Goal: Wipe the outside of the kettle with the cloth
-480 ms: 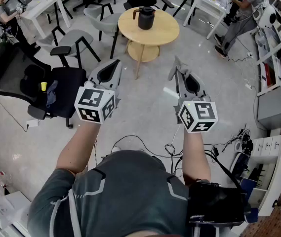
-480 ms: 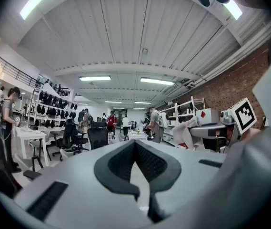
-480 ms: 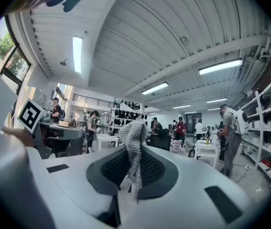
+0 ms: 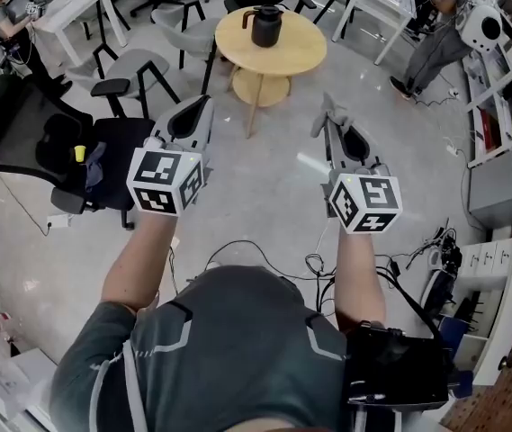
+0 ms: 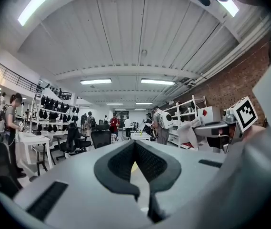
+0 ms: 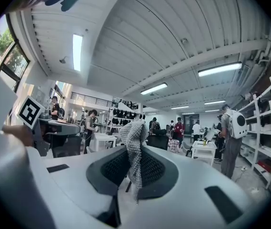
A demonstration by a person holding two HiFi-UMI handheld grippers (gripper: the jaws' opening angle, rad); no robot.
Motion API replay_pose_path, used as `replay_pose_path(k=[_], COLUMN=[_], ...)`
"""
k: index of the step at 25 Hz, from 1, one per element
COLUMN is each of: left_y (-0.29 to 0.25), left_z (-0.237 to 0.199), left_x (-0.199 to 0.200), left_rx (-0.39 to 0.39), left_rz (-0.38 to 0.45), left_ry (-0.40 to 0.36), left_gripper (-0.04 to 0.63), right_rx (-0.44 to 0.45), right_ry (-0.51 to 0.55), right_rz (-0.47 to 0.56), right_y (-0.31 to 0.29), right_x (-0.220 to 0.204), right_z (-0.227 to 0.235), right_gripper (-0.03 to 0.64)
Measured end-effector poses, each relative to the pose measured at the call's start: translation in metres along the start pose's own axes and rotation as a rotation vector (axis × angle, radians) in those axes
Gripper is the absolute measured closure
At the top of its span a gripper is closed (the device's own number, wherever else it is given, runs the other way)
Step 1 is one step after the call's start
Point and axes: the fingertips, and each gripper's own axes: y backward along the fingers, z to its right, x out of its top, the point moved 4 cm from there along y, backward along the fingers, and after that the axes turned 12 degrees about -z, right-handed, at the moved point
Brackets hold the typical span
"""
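Right gripper [image 4: 327, 115] pinches a fold of grey knit cloth [image 6: 134, 142], level, apparently ready for wiping; left gripper [image 4: 203, 106] closed on nothing, likely spare for steadying; black kettle [image 4: 265, 27] on round table [image 4: 305, 57], well ahead of both.

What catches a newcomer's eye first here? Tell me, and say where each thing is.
Two grippers are held out side by side in the foreground: the right gripper clamps a grey cloth, and the left gripper is shut on nothing. Beyond them a black kettle stands on a round wooden table.
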Motion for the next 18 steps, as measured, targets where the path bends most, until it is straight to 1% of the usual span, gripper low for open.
replay_pose_path(k=[4, 8, 12, 18], left_y=[0.006, 0.014, 0.017, 0.011], left_z=[-0.010, -0.030, -0.045, -0.054], left_x=[0.001, 0.000, -0.006, -0.012], left_rx=[0.006, 0.015, -0.002, -0.034], left_rz=[0.012, 0.016, 0.015, 0.019], left_ry=[0.006, -0.002, 0.004, -0.005], left_gripper=[0.588, 0.588, 0.588, 0.587], right_rx=[-0.005, -0.010, -0.017, -0.022], right_ry=[0.016, 0.023, 0.005, -0.021], right_rz=[-0.004, -0.010, -0.002, 0.017], right_y=[-0.001, -0.005, -0.008, -0.014], right_x=[0.002, 0.006, 0.008, 0.008], right_z=[-0.006, -0.020, -0.035, -0.045], right_gripper=[0.565, 0.565, 0.565, 0.560])
